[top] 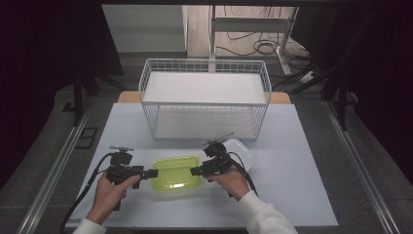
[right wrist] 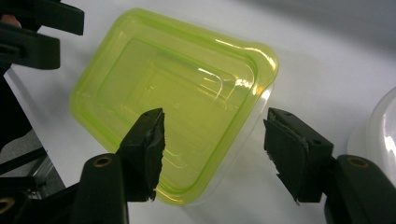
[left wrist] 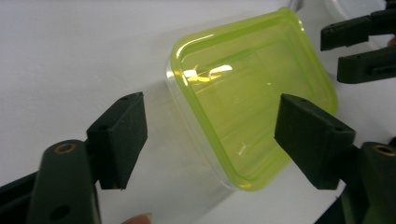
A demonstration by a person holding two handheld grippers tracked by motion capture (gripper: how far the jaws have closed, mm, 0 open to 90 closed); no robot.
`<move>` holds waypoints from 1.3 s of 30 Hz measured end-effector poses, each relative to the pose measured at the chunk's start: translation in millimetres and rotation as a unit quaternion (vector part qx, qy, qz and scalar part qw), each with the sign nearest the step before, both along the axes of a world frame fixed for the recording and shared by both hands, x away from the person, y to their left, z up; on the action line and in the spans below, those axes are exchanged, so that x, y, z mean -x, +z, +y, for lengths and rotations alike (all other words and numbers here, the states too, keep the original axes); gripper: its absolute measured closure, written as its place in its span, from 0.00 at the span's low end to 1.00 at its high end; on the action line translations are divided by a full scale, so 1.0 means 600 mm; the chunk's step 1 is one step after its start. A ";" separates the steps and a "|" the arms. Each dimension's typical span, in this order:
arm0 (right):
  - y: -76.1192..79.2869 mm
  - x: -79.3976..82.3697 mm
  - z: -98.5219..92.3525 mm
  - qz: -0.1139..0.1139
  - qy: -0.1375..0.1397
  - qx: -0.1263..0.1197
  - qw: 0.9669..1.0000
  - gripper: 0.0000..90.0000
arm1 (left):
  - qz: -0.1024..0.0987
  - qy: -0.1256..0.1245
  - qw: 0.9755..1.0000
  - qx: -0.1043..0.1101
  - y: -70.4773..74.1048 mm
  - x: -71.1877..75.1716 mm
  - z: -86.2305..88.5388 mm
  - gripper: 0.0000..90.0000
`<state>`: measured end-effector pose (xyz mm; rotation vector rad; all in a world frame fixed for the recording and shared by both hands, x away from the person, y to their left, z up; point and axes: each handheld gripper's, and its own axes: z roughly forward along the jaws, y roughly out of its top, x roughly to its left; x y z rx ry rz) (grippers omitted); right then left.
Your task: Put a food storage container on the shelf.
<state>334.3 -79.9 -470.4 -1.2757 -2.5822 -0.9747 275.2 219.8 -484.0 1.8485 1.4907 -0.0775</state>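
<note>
**A:** Looking down from the high view, you've got the clear container with the lime-green lid [top: 176, 175] sitting on the pale grey table [top: 302, 195], near the front edge, right between your two hands. Your left gripper [top: 152, 173] points in at its left end and your right gripper [top: 195, 171] at its right end. Behind it there's a white wire basket [top: 204, 97], and a second clear container [top: 239, 152] sits just beside your right gripper, on the far side.

**B:** From up there you can't really judge the jaws though. The left gripper view helps: your left gripper [left wrist: 210, 140] has its jaws spread wide, one over bare table and the other in front of the lid's [left wrist: 252, 102] near edge, no pad pressing on anything. You can also see your other gripper's jaws [left wrist: 364, 49] poking in at the top right, just past the lid's far end.

**A:** Same story in the right gripper view. Your right gripper [right wrist: 215, 144] is parted too, a bit less wide, straddling one corner of the lid [right wrist: 173, 98], with one jaw over the green and one over the table. I can't see either pad touching it. That view also shows the clear wall under the lid's rim, and the edge of the other clear container [right wrist: 383, 126] at far right.

**B:** So nothing is gripped by either one.
</note>
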 end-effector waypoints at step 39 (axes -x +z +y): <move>-0.034 -0.011 -0.001 0.024 -0.025 -0.014 0.999 0.67 | 0.069 0.003 0.996 0.064 -0.037 -0.023 0.004 0.65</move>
